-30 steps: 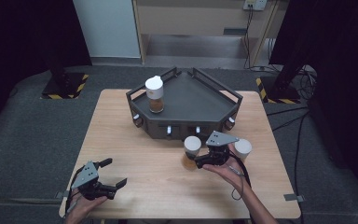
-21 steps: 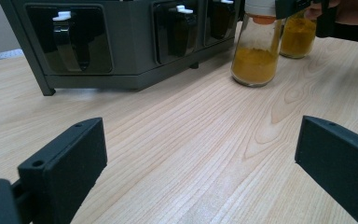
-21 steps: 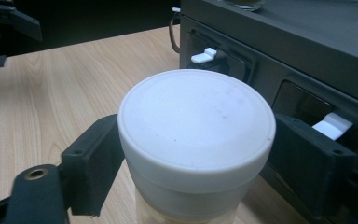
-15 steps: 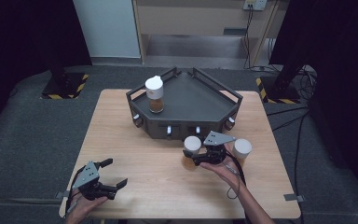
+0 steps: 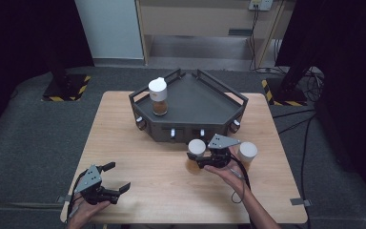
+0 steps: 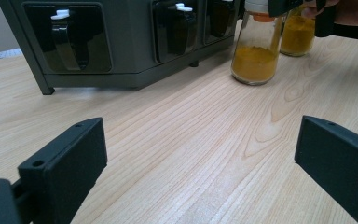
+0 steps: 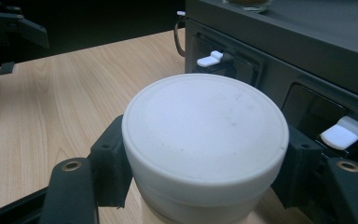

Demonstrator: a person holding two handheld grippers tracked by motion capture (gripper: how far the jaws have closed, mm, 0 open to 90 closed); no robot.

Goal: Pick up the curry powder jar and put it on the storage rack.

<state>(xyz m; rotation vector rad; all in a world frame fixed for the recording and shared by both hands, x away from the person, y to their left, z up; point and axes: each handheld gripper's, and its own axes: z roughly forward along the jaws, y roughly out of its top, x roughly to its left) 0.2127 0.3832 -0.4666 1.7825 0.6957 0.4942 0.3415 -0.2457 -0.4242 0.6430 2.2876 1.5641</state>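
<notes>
Three white-capped spice jars: one (image 5: 158, 97) on the rack at 11 o'clock, two on the counter (image 5: 138, 157) at 4 o'clock, one (image 5: 196, 149) left of the other (image 5: 248, 152). One dark rack (image 5: 195, 102). Two tongs, left (image 5: 112, 179) and right (image 5: 193, 160).

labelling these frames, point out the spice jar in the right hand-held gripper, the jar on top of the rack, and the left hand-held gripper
held spice jar (image 7: 205, 126), right gripper view, on its white lid
jar on the rack (image 5: 158, 95), high view, on its lid and neck
left hand-held gripper (image 6: 200, 154), left gripper view, midway between its open jaws
</notes>
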